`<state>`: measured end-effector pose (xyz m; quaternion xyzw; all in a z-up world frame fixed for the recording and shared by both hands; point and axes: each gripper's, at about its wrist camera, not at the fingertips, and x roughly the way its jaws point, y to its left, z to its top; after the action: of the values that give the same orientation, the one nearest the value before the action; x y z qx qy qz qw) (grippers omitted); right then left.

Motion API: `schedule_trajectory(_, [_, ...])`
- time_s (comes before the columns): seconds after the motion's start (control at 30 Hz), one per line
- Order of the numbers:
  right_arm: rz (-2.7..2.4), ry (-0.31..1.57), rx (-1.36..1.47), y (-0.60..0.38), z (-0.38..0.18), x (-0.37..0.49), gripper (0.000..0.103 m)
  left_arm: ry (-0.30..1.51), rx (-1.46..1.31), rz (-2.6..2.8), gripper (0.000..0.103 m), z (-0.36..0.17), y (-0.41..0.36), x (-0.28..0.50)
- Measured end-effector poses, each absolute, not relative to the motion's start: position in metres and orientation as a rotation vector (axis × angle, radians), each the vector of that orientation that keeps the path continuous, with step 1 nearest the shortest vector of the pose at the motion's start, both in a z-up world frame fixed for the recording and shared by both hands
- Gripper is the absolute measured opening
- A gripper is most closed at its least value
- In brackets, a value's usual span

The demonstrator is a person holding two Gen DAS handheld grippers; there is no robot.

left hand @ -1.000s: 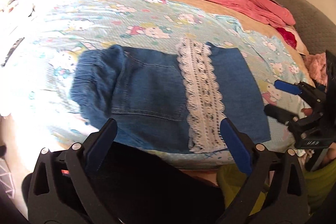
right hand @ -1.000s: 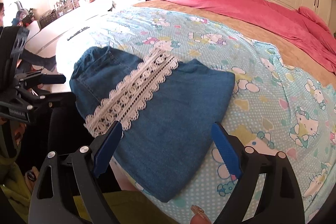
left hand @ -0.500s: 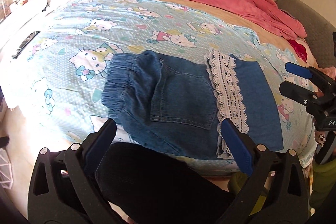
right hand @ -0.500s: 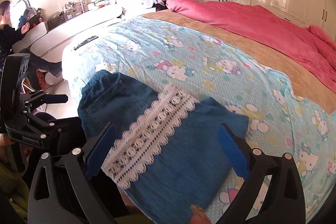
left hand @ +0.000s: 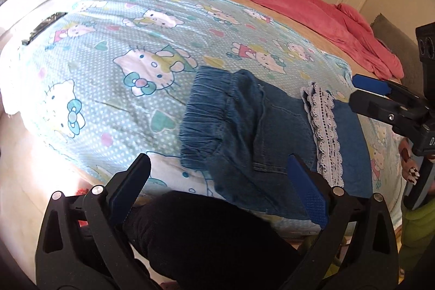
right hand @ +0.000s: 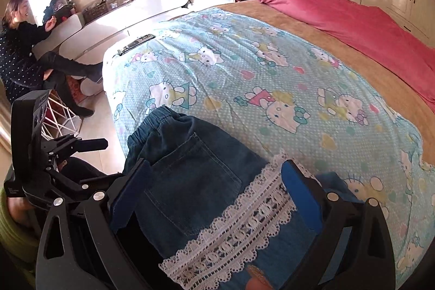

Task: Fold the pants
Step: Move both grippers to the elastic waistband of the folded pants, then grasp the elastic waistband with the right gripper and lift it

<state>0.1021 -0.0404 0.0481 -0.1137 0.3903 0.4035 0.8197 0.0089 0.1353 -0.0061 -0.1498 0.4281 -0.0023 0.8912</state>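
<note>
My left gripper (left hand: 217,178) has its jaws spread wide with nothing between the pads; it hangs off the near edge of the bed, above my dark trouser leg (left hand: 206,235). The right gripper (right hand: 214,189) is just as wide apart and also empty, sitting low over the garment. In the left view it also shows from the side, reaching in from the right.

The denim pants (left hand: 252,132) lie on the near edge of the Hello Kitty sheet (left hand: 141,50), already doubled over: the elastic waistband (left hand: 206,110) is to the left, a back pocket (right hand: 190,186) faces up, and the lace-trimmed cuff (left hand: 326,132) runs across toward the right. The waistband is just ahead of my left gripper, between its fingers' line of sight but not touching them. The lace band and pocket lie right under the right gripper's spread.

My worries, as I judge them:
- The bundle overhangs the mattress edge near me. A tug toward myself could drag the whole thing off the bed.
- The lace is open and loose, so a pad could snag it or pinch only the trim and pull the fold crooked.
- The layers are stacked. Grabbing only the top layer would peel the fold open rather than carry it over.
- The waistband is bunched, so a shallow pinch there may slip.
- The sheet is soft, and pressing low could pinch it along with the denim.

A remote control (right hand: 136,43) rests well away at the far corner.
</note>
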Motion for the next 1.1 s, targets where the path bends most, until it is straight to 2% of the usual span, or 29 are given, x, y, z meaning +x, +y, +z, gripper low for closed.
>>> schedule_trajectory(0.2, [0.947, 0.904, -0.266, 0.005, 0.042, 0.123, 0.096, 0.885, -0.379, -0.012, 0.093, -0.017, 0.153, 0.011])
schedule_trajectory(0.27, [0.973, 0.927, -0.285, 0.023, 0.038, 0.130, 0.096, 0.888, -0.400, -0.031, 0.088, -0.020, 0.154, 0.014])
schedule_trajectory(0.33, [0.993, 0.953, -0.319, 0.041, 0.030, 0.136, 0.096, 0.900, -0.423, -0.059, 0.075, -0.024, 0.154, 0.019])
schedule_trajectory(0.43, [1.024, 1.001, -0.353, 0.064, 0.019, 0.145, 0.096, 0.917, -0.401, -0.078, 0.063, -0.029, 0.150, 0.027])
schedule_trajectory(0.8, [1.122, 1.103, -0.435, 0.106, -0.020, 0.150, 0.095, 0.949, -0.434, -0.086, 0.064, -0.048, 0.157, 0.044])
schedule_trajectory(0.9, [1.131, 1.142, -0.402, 0.109, -0.030, 0.155, 0.080, 0.948, -0.440, -0.086, 0.065, -0.049, 0.158, 0.047])
schedule_trajectory(0.97, [1.156, 1.161, -0.363, 0.110, -0.034, 0.156, 0.056, 0.944, -0.442, -0.085, 0.066, -0.049, 0.158, 0.048])
schedule_trajectory(1.0, [1.159, 1.153, -0.353, 0.109, -0.035, 0.155, 0.055, 0.943, -0.443, -0.084, 0.066, -0.049, 0.158, 0.048])
schedule_trajectory(1.1, [1.180, 1.139, -0.305, 0.097, -0.027, 0.158, 0.040, 0.937, -0.452, -0.080, 0.071, -0.048, 0.158, 0.048])
